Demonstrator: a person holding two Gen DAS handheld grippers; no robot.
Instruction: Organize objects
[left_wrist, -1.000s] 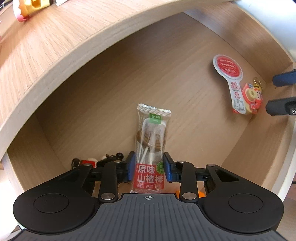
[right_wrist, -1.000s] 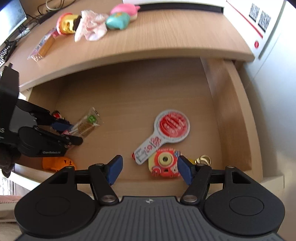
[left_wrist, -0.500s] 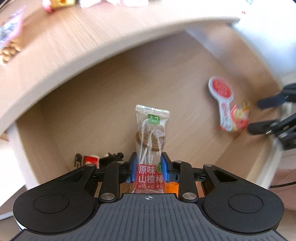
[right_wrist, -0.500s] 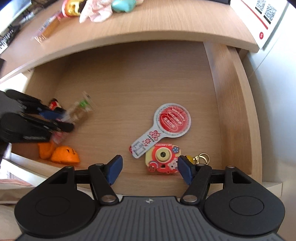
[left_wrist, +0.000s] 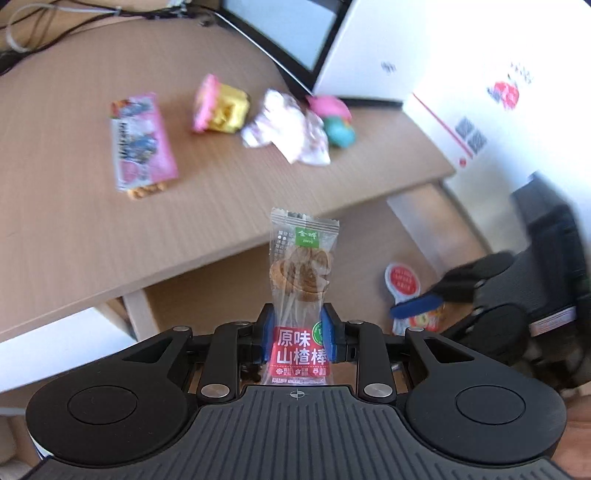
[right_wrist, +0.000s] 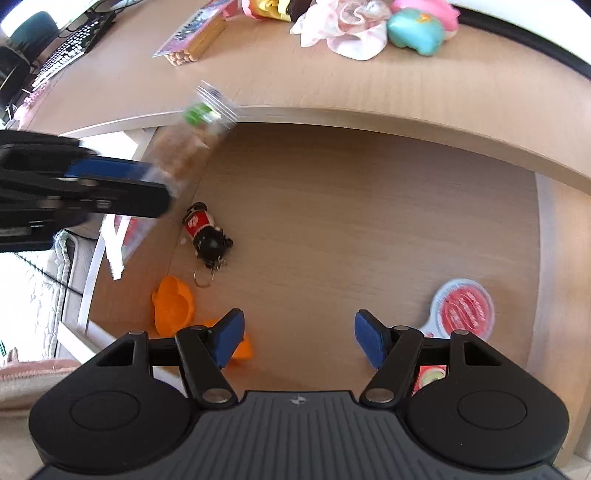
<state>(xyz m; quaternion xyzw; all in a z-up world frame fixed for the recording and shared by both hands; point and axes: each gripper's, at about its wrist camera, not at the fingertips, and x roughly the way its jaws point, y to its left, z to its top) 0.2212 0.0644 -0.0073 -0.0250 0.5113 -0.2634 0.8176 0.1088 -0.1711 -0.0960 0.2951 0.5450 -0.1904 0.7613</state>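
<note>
— Desk (left_wrist: 74, 229) of pale wood up top, an open drawer (right_wrist: 369, 221) beneath it, its floor the same wood. White box with red markings (left_wrist: 480, 110) on the right, a keyboard (right_wrist: 62, 51) far left.

— What lies about?

— On the desk: a pink snack pack (left_wrist: 140, 144), a yellow-and-pink toy (left_wrist: 221, 107), crumpled cloth (left_wrist: 291, 129), a teal toy (left_wrist: 340, 134). In the drawer: a black figure keychain (right_wrist: 205, 236), an orange piece (right_wrist: 173, 306), a round red tag (right_wrist: 465, 310).

— And the grippers?

— The left gripper (left_wrist: 297, 339) pinches the hawthorn stick packet (left_wrist: 301, 280) upright, over the drawer's front. It looks lifted clear, though blur makes that uncertain. The right gripper (right_wrist: 299, 339) stands wide with nothing between its jaws, over the drawer floor.
</note>
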